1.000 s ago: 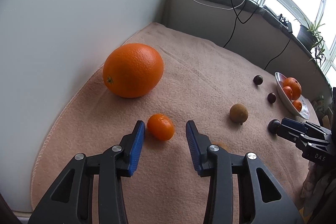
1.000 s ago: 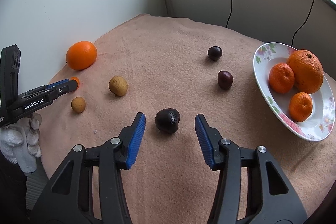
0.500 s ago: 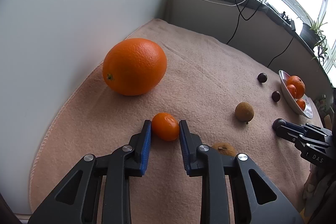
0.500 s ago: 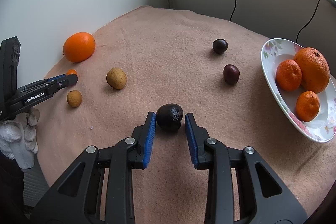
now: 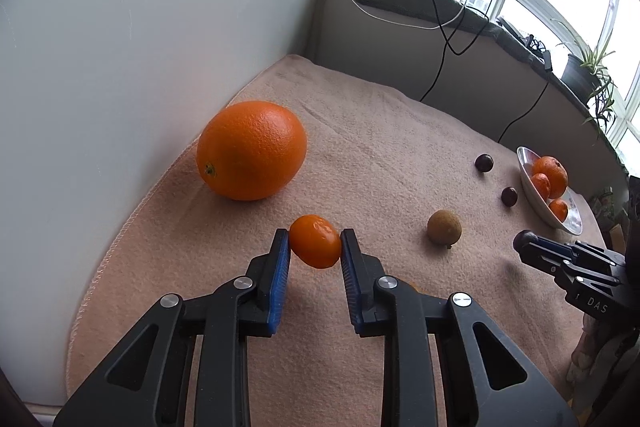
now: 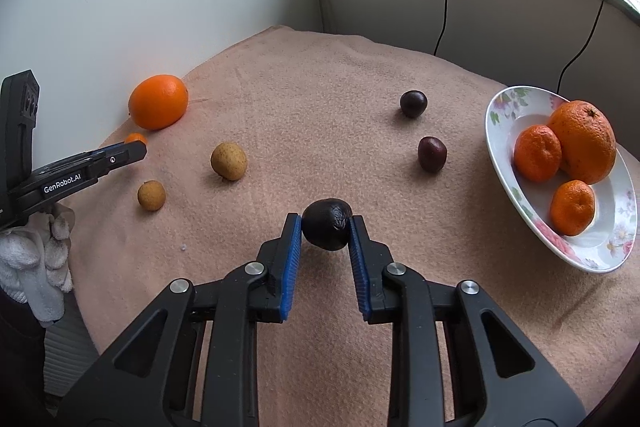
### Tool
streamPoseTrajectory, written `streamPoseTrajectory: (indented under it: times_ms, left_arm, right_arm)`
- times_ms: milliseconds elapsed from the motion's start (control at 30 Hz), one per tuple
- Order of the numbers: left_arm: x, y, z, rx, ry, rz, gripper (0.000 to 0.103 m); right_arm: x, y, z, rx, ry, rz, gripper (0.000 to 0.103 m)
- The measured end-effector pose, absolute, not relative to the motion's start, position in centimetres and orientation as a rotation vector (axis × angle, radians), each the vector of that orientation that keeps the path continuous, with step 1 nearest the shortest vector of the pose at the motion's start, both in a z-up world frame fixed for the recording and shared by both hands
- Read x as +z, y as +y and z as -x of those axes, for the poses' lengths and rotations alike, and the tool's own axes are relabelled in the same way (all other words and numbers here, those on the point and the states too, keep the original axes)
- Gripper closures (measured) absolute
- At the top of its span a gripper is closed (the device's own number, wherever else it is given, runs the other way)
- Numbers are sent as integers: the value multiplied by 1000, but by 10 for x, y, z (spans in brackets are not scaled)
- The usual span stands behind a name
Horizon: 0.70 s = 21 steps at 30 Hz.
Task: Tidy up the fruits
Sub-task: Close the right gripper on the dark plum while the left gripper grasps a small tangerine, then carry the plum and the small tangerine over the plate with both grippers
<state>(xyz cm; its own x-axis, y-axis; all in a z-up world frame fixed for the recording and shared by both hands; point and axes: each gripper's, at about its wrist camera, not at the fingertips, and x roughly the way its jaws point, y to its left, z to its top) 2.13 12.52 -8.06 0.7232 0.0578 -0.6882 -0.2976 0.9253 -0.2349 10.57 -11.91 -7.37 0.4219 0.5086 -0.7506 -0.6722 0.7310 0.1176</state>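
**Both grippers clamped on fruit, lift comes next**

Ahead of my left gripper, in the left wrist view, the small orange fruit sits between the blue pads, both pressing its sides; I have it gripped low over the pink towel on the table. A second ago these jaws stood wide with the fruit loose between them, and they have just been closing onto it. The big orange lies beyond it by the wall, untouched, and a tan fruit lies off to the right. The plate with its oranges is far across the towel.

From the right wrist view, my right gripper is closed the same way on the wrinkled dark fruit, pads tight against it; earlier that fruit lay free between open jaws. Two dark plums lie between it and the flowered plate, which holds three orange fruits.

I judge the grasp step done on both sides. Next I should lift cleanly, then carry each fruit towards its group, the small orange one probably to the plate, without squeezing harder.
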Motion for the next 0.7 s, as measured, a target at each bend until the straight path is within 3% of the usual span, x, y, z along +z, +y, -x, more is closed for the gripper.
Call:
streamPoseTrajectory:
  times_ms: [700]
  left_arm:
    - [-42, 64, -50, 29, 668, 306, 79]
  right_arm:
    - [-30, -192, -119, 629, 744, 114, 78]
